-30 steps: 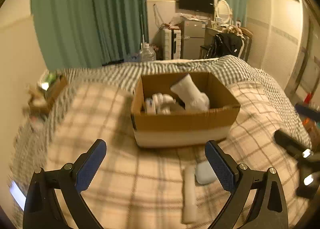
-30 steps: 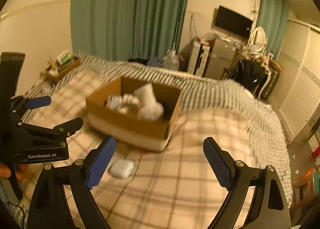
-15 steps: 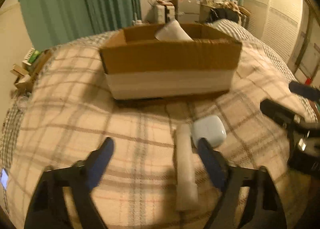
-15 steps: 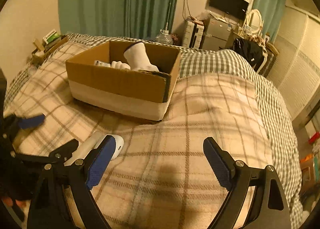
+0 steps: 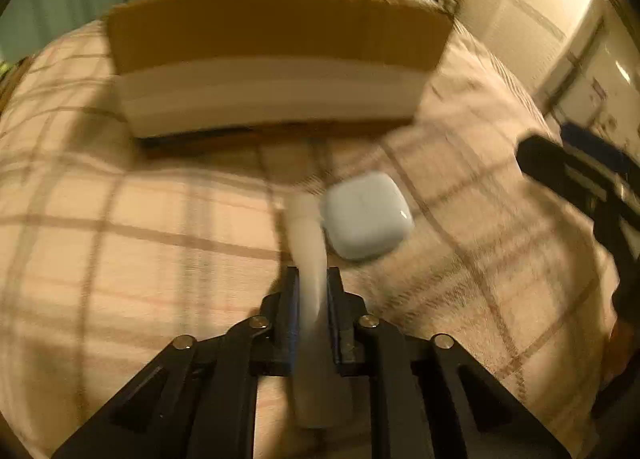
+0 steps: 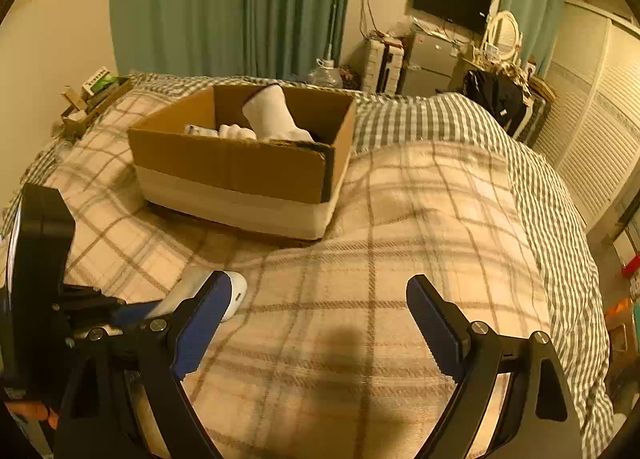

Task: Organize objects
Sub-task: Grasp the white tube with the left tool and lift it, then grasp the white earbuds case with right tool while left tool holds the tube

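Observation:
My left gripper (image 5: pixel 312 283) is shut on a white tube (image 5: pixel 306 235) that lies on the plaid blanket (image 5: pixel 140 227). A white earbud case (image 5: pixel 366 215) lies right beside the tube. The cardboard box (image 5: pixel 276 55) stands just beyond. In the right wrist view the box (image 6: pixel 240 167) holds white items (image 6: pixel 276 119). My right gripper (image 6: pixel 316 323) is open and empty above the blanket. The left gripper (image 6: pixel 132 313) shows at the lower left with the tube (image 6: pixel 180 291) and the case (image 6: pixel 236 295).
A checked duvet (image 6: pixel 460 119) covers the far and right side of the bed. A shelf with small items (image 6: pixel 92 93) is at the left wall. Green curtains (image 6: pixel 224 7), a TV (image 6: pixel 450 1) and furniture stand behind the bed.
My left gripper dropped toward the blanket, moved forward and shut on the white tube. My right gripper lowered slightly and stayed open.

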